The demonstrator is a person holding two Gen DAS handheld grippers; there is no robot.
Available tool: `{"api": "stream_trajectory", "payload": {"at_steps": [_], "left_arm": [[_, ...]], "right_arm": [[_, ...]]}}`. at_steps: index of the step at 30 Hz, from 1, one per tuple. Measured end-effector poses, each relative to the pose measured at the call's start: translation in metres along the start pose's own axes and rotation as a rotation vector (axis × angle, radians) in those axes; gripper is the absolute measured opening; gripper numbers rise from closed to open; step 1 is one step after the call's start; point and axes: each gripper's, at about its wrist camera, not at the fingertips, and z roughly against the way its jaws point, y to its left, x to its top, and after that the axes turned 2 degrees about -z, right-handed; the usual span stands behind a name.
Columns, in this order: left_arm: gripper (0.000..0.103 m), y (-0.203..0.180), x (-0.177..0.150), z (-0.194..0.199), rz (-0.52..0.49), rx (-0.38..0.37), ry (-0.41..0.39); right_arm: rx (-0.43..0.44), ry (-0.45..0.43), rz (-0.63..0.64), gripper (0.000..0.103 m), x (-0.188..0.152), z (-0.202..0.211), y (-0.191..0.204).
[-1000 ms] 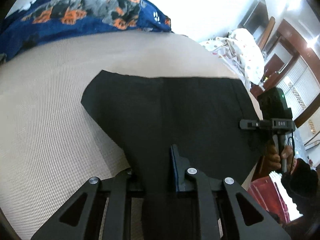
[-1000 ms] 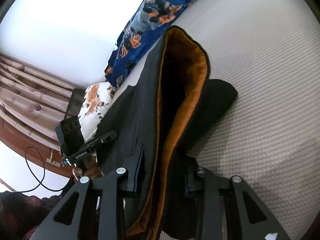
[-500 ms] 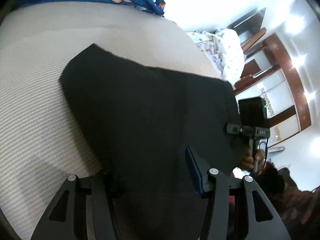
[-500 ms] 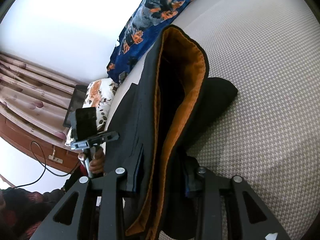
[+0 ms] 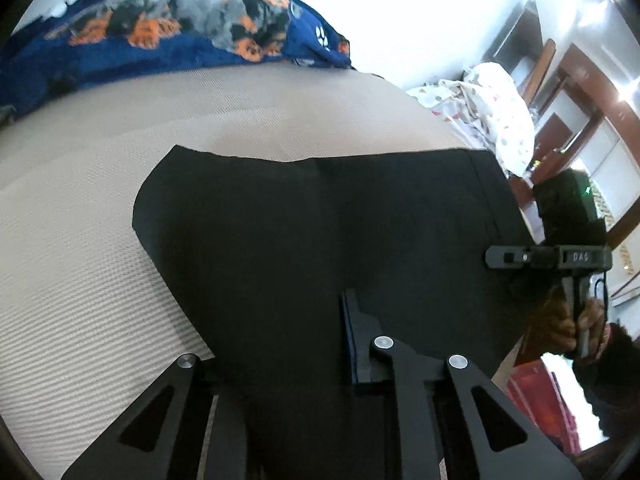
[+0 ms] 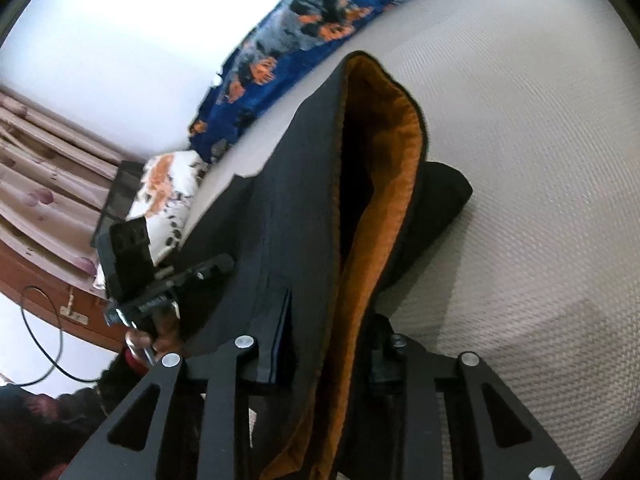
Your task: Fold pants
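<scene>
Black pants (image 5: 320,232) with an orange lining (image 6: 384,216) hang lifted over a beige bed (image 5: 80,280). My left gripper (image 5: 280,344) is shut on one edge of the pants; its left finger is hidden under the cloth. My right gripper (image 6: 332,344) is shut on the waistband, which gapes open and shows the lining. Each gripper shows in the other's view, the right one (image 5: 520,258) at the pants' far right edge, the left one (image 6: 208,266) at their left edge.
A blue blanket with orange and grey print (image 5: 180,48) lies along the far side of the bed. A white patterned pillow (image 5: 492,108) sits at the bed's end. Wooden furniture (image 5: 580,92) and curtains (image 6: 48,192) stand beyond the bed.
The left wrist view tilted down half a second ago and has swung back up, so the blanket shows again. The right gripper has shifted slightly. Both stay shut on the pants.
</scene>
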Motion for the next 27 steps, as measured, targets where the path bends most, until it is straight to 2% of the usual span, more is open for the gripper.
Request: {"api": "stream_trajectory", "payload": {"at_steps": [16,27], "left_arm": [[0.012,0.051,-0.001,0.081,0.020,0.295,-0.137],[0.012,0.102,0.012,0.114,0.084,0.378,-0.209]], "right_arm": [[0.081,0.012,0.110,0.025,0.038,-0.071,0.085],[0.117,0.026,0.155,0.025,0.067,-0.119,0.134]]}}
